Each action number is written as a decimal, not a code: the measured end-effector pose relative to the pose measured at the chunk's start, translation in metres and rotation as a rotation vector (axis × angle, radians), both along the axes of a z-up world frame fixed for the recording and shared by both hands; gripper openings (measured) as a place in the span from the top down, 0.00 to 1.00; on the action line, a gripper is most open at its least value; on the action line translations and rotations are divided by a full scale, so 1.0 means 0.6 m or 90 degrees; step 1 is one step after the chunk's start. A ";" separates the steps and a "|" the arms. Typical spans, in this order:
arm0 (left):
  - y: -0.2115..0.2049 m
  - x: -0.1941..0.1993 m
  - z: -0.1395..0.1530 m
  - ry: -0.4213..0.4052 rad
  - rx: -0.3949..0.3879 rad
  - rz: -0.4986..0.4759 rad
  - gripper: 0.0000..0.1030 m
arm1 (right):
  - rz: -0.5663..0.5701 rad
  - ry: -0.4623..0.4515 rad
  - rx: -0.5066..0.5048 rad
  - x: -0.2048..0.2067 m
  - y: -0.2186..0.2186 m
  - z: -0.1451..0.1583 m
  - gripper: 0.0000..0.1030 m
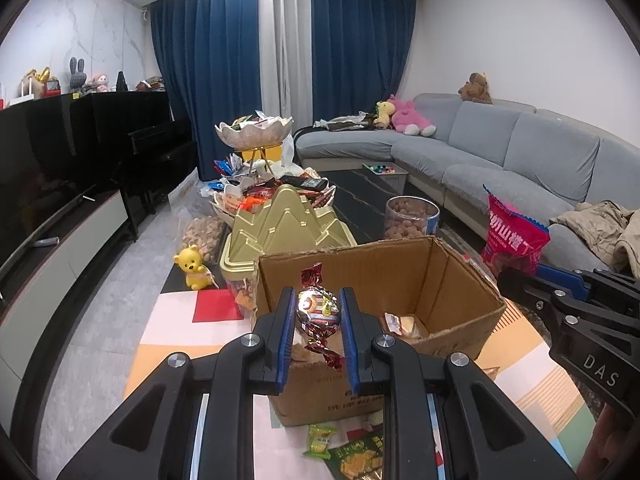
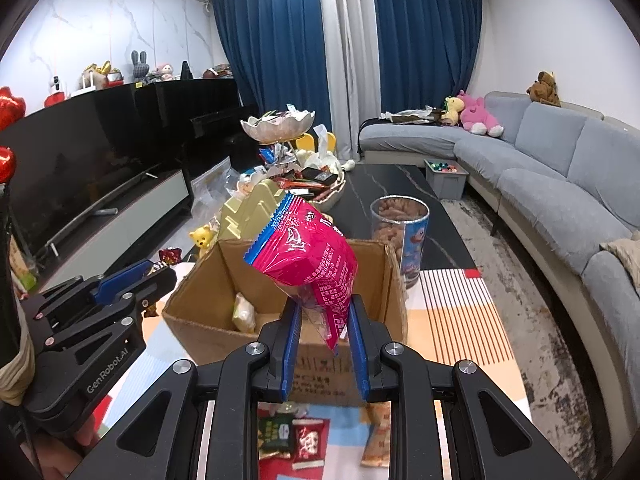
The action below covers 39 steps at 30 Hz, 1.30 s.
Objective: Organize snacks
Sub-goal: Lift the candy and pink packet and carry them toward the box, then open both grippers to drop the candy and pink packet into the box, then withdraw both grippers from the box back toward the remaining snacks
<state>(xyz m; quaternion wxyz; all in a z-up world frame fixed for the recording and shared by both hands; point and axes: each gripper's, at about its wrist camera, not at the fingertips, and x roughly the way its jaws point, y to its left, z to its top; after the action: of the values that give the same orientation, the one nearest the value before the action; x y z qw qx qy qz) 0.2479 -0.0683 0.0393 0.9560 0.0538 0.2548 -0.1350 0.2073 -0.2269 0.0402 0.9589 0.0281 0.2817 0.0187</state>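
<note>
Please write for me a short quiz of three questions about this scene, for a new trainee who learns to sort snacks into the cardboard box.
1. True or false: the left gripper holds a wrapped candy.
2. What does the right gripper hold? A) a pink snack bag B) a yellow bear toy C) a remote control
3. Fill in: both grippers are just in front of the open ____, which already holds a few small packets.

Key: 1 true; 2 A; 3 cardboard box
</note>
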 end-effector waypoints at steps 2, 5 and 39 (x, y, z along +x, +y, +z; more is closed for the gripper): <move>-0.003 0.009 -0.002 0.002 0.000 0.000 0.78 | -0.001 0.000 -0.003 0.009 -0.001 0.000 0.76; -0.005 0.022 -0.005 0.004 0.002 0.001 0.78 | -0.001 0.001 -0.004 0.022 -0.002 0.000 0.76; -0.007 0.076 -0.035 0.011 0.016 0.031 0.35 | -0.002 -0.011 -0.051 0.075 0.008 -0.016 0.27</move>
<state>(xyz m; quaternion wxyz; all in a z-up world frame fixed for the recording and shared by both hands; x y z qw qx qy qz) 0.2938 -0.0724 0.0183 0.9560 0.0583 0.2661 -0.1092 0.2525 -0.2222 0.0308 0.9616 -0.0102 0.2741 0.0059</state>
